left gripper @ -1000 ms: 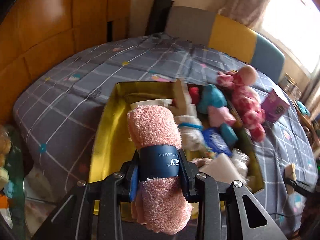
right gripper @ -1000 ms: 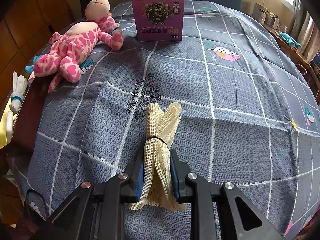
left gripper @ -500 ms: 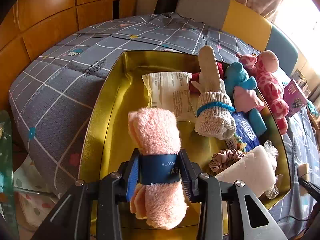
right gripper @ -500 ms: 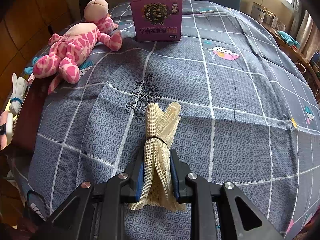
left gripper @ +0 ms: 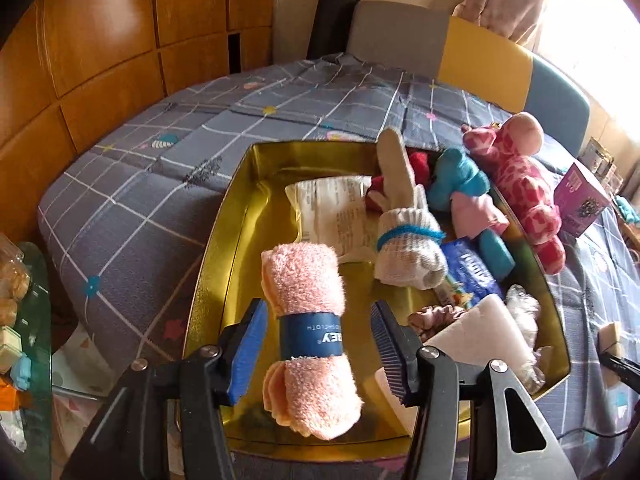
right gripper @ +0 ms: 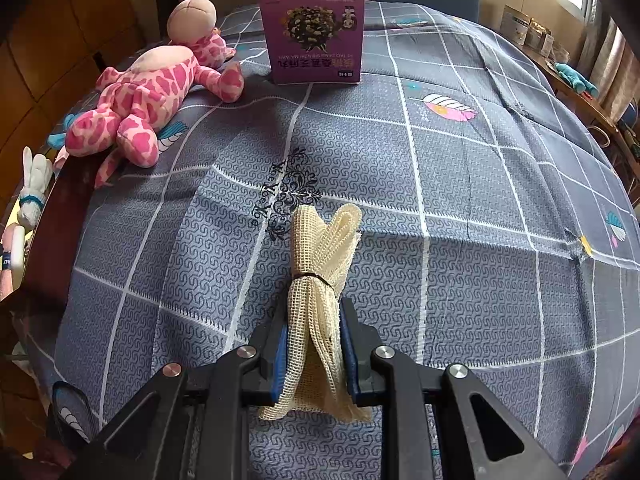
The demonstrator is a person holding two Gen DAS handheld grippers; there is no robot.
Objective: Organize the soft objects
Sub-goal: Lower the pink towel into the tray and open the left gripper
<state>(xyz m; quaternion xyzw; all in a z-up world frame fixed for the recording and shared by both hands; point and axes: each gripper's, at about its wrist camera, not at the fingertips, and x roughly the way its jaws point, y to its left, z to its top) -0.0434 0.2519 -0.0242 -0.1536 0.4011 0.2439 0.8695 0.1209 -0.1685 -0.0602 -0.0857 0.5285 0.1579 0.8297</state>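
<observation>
The grey checked quilt [right gripper: 460, 184] covers the bed and carries everything, and on it sits the shallow gold metal tray [left gripper: 224, 240], already crowded along its right side with soft things.

The change sits in the tray's bare left half. A second ago the left gripper [left gripper: 318, 354] clamped the rolled pink terry washcloth with a navy paper band [left gripper: 308, 312] above the bed, short of the tray floor. Now the roll lies inside the tray and the fingers are spreading, each blue pad standing clear of the navy band with a visible gap on both sides, the cloth between them but no longer pressed. This suggests 1 more soft item is filed, and the left hand probably only needs to back out without dragging the roll.

Next to it in the tray lie a white knitted glove with a blue cuff band [left gripper: 408, 240], a flat white printed packet [left gripper: 332, 208] and a blue plush toy [left gripper: 460, 180]. The pink spotted plush giraffe [right gripper: 144, 96] lies on the quilt just beside the tray's right rim, and a purple printed carton [right gripper: 314, 36] stands upright behind it; the giraffe looks like a remaining candidate.

The left gripper angles steeply down into the tray from its near edge.

The right gripper [right gripper: 314, 356] has not moved, tilted more steeply over open quilt, its fingers pinching a cream mesh cloth bundle tied with a thin dark band [right gripper: 320, 288], which seems next for the tray.
</observation>
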